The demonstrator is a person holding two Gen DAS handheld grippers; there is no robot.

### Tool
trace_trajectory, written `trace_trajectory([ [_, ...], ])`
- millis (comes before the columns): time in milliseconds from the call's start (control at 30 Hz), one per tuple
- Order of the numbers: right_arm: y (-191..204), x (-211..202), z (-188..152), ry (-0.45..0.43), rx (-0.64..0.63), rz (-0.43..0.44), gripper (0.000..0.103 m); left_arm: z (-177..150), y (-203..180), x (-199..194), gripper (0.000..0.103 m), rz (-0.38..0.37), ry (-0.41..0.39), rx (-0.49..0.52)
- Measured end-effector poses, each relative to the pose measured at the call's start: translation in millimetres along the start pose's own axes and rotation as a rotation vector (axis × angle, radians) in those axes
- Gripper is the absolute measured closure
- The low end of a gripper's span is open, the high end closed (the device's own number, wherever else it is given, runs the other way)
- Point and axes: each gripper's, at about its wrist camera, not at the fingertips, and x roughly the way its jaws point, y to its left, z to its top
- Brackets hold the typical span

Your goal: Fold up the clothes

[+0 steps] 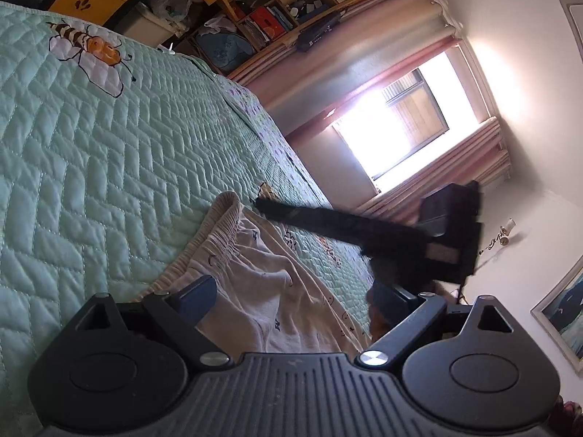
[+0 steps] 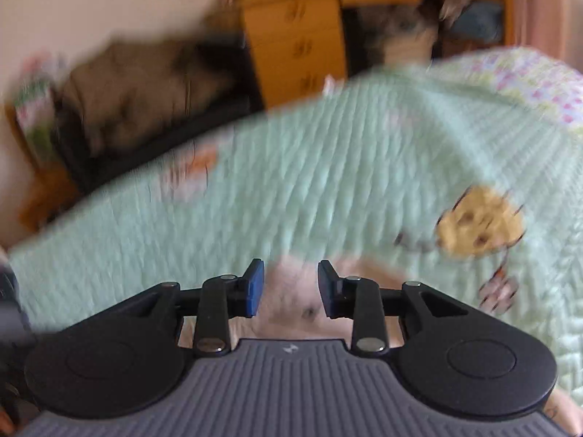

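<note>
A pale cream garment with small dark prints and a gathered elastic waistband lies rumpled on the green quilted bed. My left gripper hovers over it, its fingers spread wide with nothing between them. In the right wrist view, which is blurred by motion, my right gripper is open. Its blue pads stand apart just above a pale fold of the garment. A dark blurred shape at the garment's far side in the left wrist view looks like the other gripper with a dark sleeve.
The quilt carries a bee print and a yellow cartoon print. Wooden drawers and cluttered shelves stand beyond the bed. A bright window with pink curtains lies past the bed's edge.
</note>
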Motion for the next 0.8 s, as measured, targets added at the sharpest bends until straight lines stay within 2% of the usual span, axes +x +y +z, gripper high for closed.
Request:
trace_trajectory([
  [67, 8.4, 32.6, 1.1, 0.037, -0.054, -0.053, 0.065, 0.3, -1.0, 2.9, 0.009, 0.013, 0.010, 0.018],
  [133, 12.9, 47.1, 11.6, -0.001, -0.043, -0.056, 0.060, -0.1, -3.1, 3.9, 0.010, 0.023, 0.018, 0.034],
  [233, 21.7, 46.8, 22.8, 0.000, -0.080, -0.066, 0.058, -0.2, -2.2, 3.3, 0.010, 0.026, 0.022, 0.037],
  [267, 12.0, 42.8, 24.1, -0.031, -0.065, -0.029, 0.059, -0.4, -2.0, 2.9, 0.010, 0.026, 0.022, 0.039],
  [333, -13.9, 16.2, 18.2, -0.172, 0.019, 0.040, 0.060, -0.6, -1.7, 2.1, 0.010, 0.026, 0.021, 0.039],
  [500, -67.0, -61.3, -5.5, -0.279, 0.191, 0.002, 0.060, 0.7, 0.8, 3.0, 0.010, 0.019, 0.014, 0.027],
  [600, -83.4, -53.8, -18.6, -0.251, 0.215, -0.159, 0.064, 0.4, 0.3, 4.0, 0.010, 0.023, 0.015, 0.030],
  [633, -88.8, -50.9, -22.9, -0.240, 0.222, -0.213, 0.070, 0.3, -0.2, 4.9, 0.010, 0.026, 0.017, 0.036],
  [667, -94.1, -48.1, -27.3, -0.230, 0.229, -0.267, 0.092, -0.1, -0.8, 5.8, 0.010, 0.031, 0.020, 0.045],
  [700, -99.5, -45.2, -31.7, -0.220, 0.236, -0.321, 0.103, -0.4, -1.5, 6.6, 0.010, 0.036, 0.024, 0.055],
  [733, -104.9, -42.3, -36.0, -0.209, 0.243, -0.376, 0.102, -0.6, -1.8, 7.2, 0.009, 0.039, 0.026, 0.062],
  [767, -110.2, -39.4, -40.4, -0.198, 0.250, -0.430, 0.094, -0.4, -1.6, 7.1, 0.009, 0.038, 0.025, 0.062],
  [800, -110.6, -50.8, -43.6, -0.280, 0.270, -0.403, 0.095, -0.2, -1.3, 6.9, 0.009, 0.037, 0.023, 0.060],
])
